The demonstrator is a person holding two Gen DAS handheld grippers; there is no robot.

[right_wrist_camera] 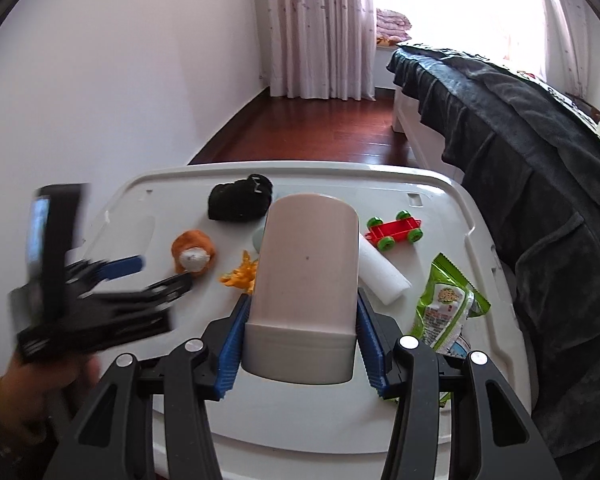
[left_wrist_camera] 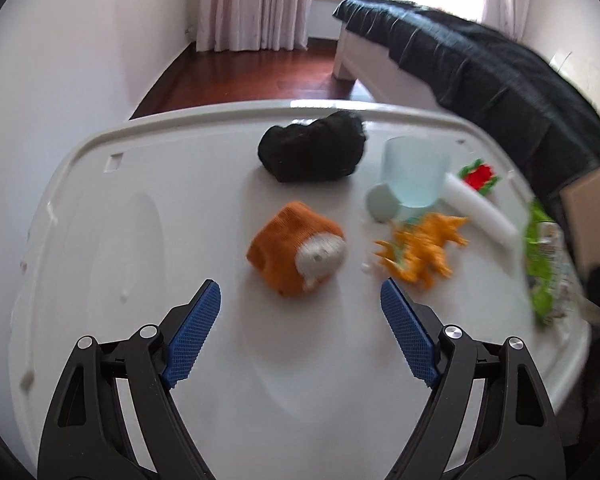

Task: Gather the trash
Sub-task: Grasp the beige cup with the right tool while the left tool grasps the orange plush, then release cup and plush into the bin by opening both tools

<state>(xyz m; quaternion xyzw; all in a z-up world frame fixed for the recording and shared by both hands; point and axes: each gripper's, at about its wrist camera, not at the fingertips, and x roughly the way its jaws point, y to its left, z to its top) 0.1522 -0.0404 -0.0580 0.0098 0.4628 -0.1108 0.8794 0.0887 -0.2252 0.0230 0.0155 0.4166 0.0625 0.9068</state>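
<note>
My right tongs [right_wrist_camera: 300,340] are clamped on a pale cup [right_wrist_camera: 306,292], blue pads pressing both sides near its rim end, held above the near edge of the white lid [right_wrist_camera: 452,200]. My left tongs [left_wrist_camera: 300,320] are spread wide w/ nothing between them, over the near-left part of the lid. Green snack wrapper [right_wrist_camera: 446,300] lies at the right edge, near side. White foam roll [right_wrist_camera: 384,276] sits just left of it. Red toy cart [right_wrist_camera: 394,230] farther back. Orange sock ball [left_wrist_camera: 294,250] mid-lid, black sock ball [left_wrist_camera: 312,148] at the far side.
</note>
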